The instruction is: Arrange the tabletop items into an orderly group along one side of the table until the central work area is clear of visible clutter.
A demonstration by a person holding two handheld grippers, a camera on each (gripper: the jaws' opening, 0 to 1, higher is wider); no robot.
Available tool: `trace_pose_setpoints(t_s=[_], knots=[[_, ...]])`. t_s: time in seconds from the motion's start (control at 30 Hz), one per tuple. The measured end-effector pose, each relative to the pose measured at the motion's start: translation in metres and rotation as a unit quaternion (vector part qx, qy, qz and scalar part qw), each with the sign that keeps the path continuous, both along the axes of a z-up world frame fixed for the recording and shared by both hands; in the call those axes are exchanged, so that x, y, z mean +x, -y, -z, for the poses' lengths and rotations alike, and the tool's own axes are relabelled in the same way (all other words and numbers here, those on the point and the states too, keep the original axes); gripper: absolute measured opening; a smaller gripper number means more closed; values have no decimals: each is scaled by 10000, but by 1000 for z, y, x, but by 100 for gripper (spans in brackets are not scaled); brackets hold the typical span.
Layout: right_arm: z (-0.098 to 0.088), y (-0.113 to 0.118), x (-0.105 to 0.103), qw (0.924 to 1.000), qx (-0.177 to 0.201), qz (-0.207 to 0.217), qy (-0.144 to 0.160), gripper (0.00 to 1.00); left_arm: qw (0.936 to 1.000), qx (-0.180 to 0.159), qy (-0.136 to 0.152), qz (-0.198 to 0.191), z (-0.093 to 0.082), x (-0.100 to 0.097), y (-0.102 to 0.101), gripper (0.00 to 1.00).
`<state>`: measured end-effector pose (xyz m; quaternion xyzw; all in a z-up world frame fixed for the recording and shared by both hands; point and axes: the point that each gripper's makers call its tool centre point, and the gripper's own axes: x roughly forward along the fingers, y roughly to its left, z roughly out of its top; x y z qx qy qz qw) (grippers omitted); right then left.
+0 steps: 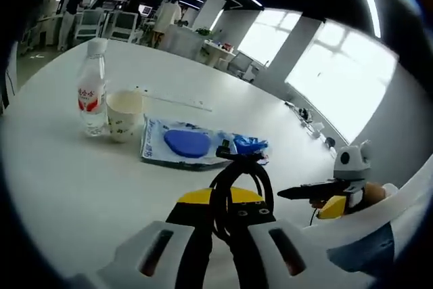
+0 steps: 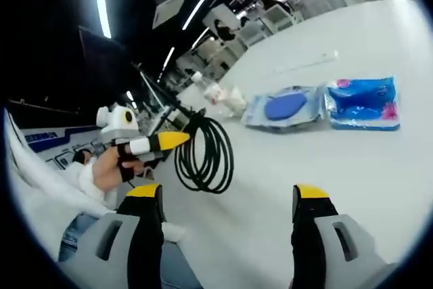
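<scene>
Our left claw [image 1: 223, 225] is clamped on the coiled black cable [image 1: 238, 184], lifted above the counter [image 1: 74, 181]; the right claw [image 2: 230, 214] gapes, holding nothing. We judge the coil light, floppy and springy, best pinched across several loops. Beyond lie the blue packets [image 1: 193, 143], cup [image 1: 124, 114] and bottle [image 1: 93, 89].

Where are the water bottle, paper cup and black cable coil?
water bottle [image 1: 91, 96], left gripper view, on its red label.
paper cup [image 1: 124, 116], left gripper view, on its side wall.
black cable coil [image 2: 218, 157], right gripper view, on the loop's right side.
</scene>
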<state>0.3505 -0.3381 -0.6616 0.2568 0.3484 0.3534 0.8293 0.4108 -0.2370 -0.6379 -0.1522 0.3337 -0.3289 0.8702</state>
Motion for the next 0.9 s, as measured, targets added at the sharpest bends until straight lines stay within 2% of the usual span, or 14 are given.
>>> trace_pose_setpoints(t_s=[0.13,0.27,0.53,0.6,0.73,0.8,0.83,0.9], knots=[[-6,-5,5,9996,245,98,-31,78,9997,-139,8,185,-8,-5,12,4],[-6,-14,6,9997,222,14,-45,77,9993,-171,38,337,-13,-9,24,4],[-3,-19,3,9994,310,22,-173,60,9980,-265,27,581,-15,-20,50,4],[-3,-18,2,9993,327,51,-172,46,9976,-253,28,639,-14,-22,55,4],[-6,-12,2,9974,636,241,-230,18,9977,-236,14,640,-12,-23,55,4],[-12,-11,4,9898,1219,503,-538,5,9976,-200,14,660,-11,-23,54,4],[-16,-11,4,9837,1557,559,-698,4,9976,-148,29,673,-10,-23,53,4],[-15,-10,3,9837,1582,508,-685,3,9977,-140,39,658,-9,-23,53,4]])
